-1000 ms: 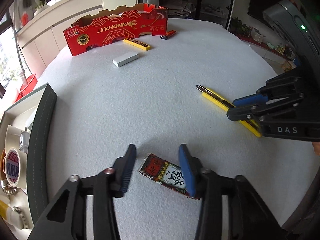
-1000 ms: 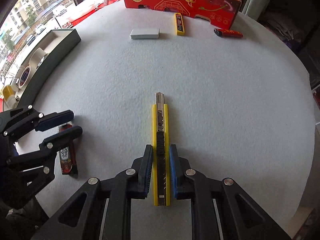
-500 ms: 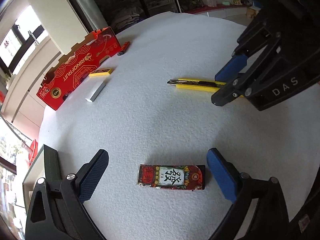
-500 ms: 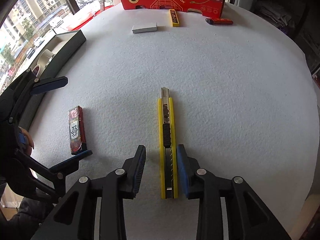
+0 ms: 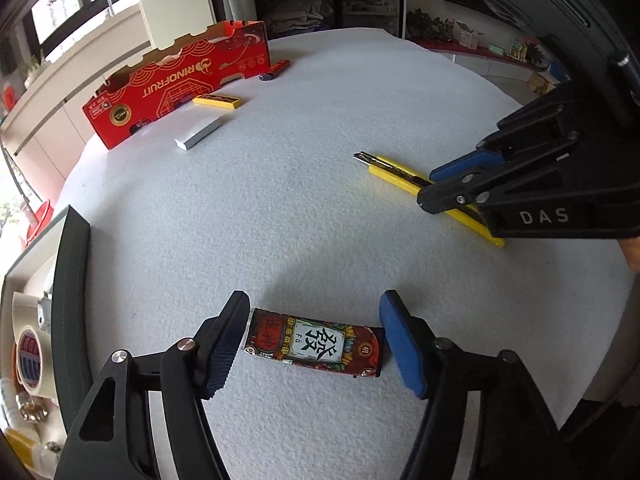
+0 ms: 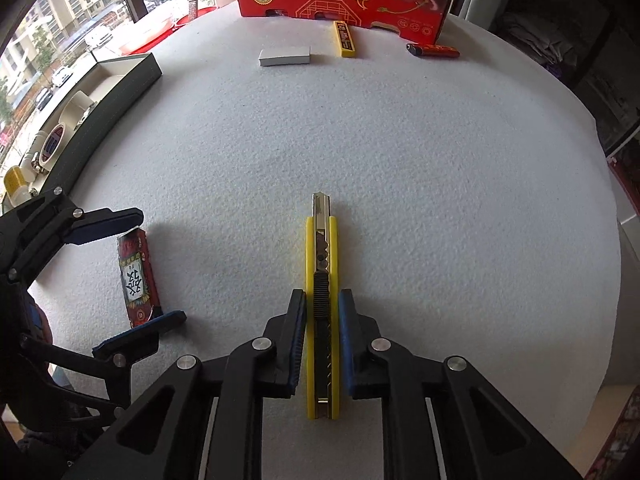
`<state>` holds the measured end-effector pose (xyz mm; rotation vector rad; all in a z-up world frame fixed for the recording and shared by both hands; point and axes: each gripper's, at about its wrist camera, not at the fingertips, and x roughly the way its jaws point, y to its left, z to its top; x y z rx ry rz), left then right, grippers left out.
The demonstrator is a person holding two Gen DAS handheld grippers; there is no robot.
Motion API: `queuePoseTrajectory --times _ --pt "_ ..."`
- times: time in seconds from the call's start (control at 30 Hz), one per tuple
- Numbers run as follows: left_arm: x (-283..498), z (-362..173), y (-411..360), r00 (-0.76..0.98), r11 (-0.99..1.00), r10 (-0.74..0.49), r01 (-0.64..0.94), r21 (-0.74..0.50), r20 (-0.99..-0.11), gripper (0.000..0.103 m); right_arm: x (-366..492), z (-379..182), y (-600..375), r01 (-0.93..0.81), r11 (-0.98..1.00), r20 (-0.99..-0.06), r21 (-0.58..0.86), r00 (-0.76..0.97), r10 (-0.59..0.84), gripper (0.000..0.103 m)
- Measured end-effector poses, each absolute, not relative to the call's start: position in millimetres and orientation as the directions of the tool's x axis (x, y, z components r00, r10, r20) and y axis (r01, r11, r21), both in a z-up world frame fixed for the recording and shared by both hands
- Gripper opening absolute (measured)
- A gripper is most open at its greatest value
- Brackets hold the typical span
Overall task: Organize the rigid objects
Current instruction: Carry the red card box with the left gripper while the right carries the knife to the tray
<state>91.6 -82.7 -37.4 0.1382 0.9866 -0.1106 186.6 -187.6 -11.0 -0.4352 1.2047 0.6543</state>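
1. The left claw (image 5: 314, 336) is straddling the patterned lighter (image 5: 314, 344) lengthwise on the desk (image 5: 320, 208), spread wide, ready to clasp it.
2. The right claw (image 6: 322, 332) is bracketing the yellow utility knife (image 6: 322, 280), pads nearly touching; whether it is gripping, I cannot tell.

The red cardboard box (image 5: 176, 80) reads "RINOFRUT"; the right hand-held gripper (image 5: 444, 184) body reads "DAS".

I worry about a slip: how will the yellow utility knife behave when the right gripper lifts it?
The yellow utility knife looks stiff, so it probably won't flex. The right gripper flanks its rear half, so the blade end may dip. Its smooth sides could slide.
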Motion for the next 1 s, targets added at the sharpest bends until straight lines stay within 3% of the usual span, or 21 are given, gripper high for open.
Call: queuePoseTrajectory --times 0.37,1.0 --pt "62 2 -79 0.585 0.995 0.010 -0.086 -0.050 -0.811 0.071 158 17 -217 -0.610 0.783 -0.928 0.123 0.209 0.309 0.017" --pt "6 26 -16 0.599 0.940 0.151 -0.332 -0.073 -0.786 0.071 113 56 -164 -0.683 0.715 -0.899 0.150 0.207 0.386 0.017"
